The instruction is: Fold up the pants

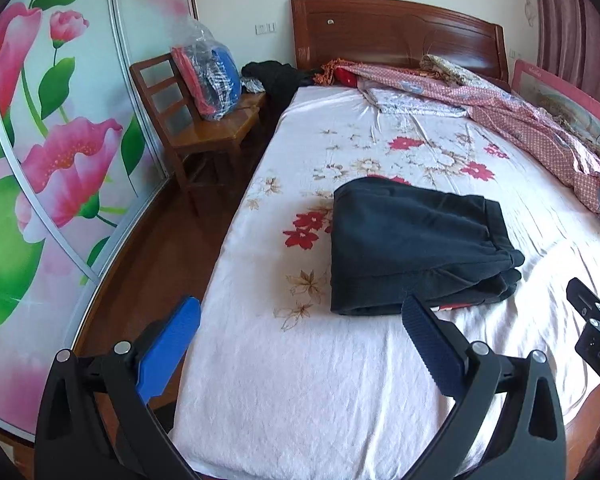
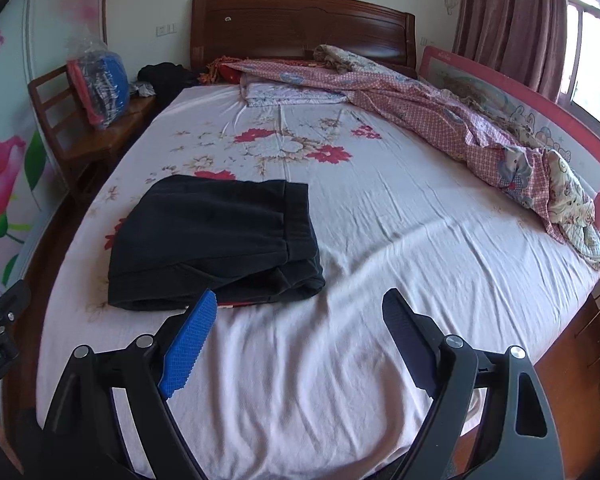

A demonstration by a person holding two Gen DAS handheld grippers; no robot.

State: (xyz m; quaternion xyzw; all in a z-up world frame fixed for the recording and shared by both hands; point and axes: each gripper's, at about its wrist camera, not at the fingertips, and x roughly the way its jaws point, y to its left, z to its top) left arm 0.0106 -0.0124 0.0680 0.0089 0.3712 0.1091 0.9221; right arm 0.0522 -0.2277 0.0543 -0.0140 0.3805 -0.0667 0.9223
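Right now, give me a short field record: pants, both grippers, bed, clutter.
pants: dark pants folded into a compact stack, lying on the bed sheet
left gripper: open, fingers empty, above the sheet short of the stack
right gripper: open, fingers empty, beside the stack's near corner
quilt: pink patterned quilt bunched along the far side by the bed rail
chair: wooden chair beside the bed holding a plastic bag of clothes

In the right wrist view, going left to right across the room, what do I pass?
Wooden chair → bagged clothes → folded dark pants → rumpled pink quilt → pink bed rail → curtain.
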